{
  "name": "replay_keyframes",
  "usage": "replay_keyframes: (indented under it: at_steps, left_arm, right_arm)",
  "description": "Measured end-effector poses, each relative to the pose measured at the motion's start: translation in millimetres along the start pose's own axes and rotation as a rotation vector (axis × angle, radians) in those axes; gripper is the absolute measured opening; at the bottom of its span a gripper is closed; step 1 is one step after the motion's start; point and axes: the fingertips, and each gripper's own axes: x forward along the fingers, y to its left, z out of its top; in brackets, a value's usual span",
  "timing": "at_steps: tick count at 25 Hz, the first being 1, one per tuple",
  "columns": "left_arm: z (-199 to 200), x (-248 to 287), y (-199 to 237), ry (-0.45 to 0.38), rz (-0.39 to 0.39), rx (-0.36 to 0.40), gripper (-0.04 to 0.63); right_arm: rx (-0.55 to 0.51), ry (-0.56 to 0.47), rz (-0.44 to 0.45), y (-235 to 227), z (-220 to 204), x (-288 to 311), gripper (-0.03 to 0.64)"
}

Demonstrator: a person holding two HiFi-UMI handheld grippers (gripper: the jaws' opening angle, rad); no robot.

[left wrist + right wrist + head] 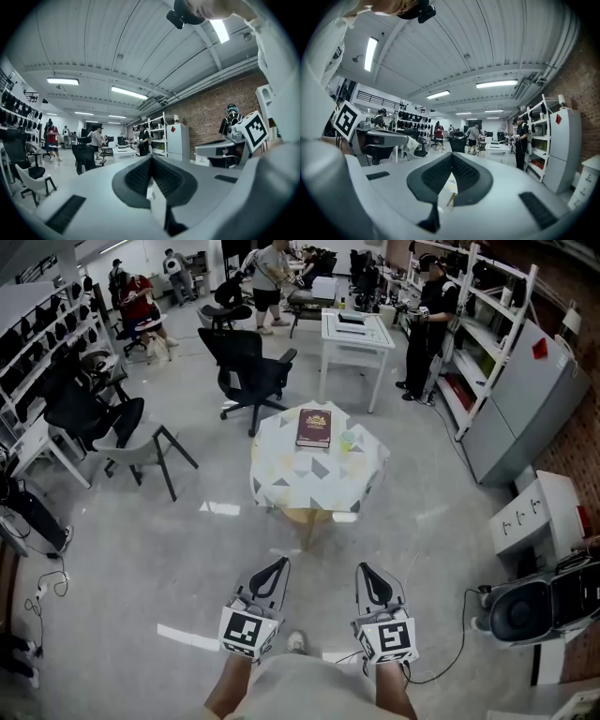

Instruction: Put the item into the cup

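Note:
A small round table [281,479] with a patterned cloth stands in the middle of the floor in the head view. On it lies a dark red book [313,427]. Beside the book sits a small pale greenish object [348,440], too small to identify. Both grippers hang low near the person's body, well short of the table. My left gripper [277,568] has its jaws closed together with nothing between them, and so does my right gripper [367,572]. In the gripper views, the left gripper [151,160] and right gripper [452,157] point level across the room.
A black office chair [249,371] and a grey chair [141,442] stand left of the table. A white table [355,334] is behind it. Shelves [487,324] and a grey cabinet [530,399] line the right wall. Several people stand at the back. A cable [461,634] lies on the floor.

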Motion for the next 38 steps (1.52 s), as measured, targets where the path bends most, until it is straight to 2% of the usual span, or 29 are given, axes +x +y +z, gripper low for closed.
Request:
replay_keyframes:
  at_steps: [9, 20, 38]
  left_arm:
    - [-5.6, 11.7, 32.5, -0.009, -0.016, -0.013, 0.011]
    - [-13.6, 15.8, 47.1, 0.001, -0.015, -0.018, 0.011]
    - [-7.3, 68.8, 67.3, -0.013, 0.002, -0.002, 0.011]
  right_arm:
    - [-0.010, 0.017, -0.018, 10.5, -2.0, 28.9, 0.006]
    - [-0.006, 0.014, -0.018, 14.1, -3.5, 47.1, 0.006]
    - [-0.007, -0.009, -0.004, -21.5, -0.2, 95.7, 0.006]
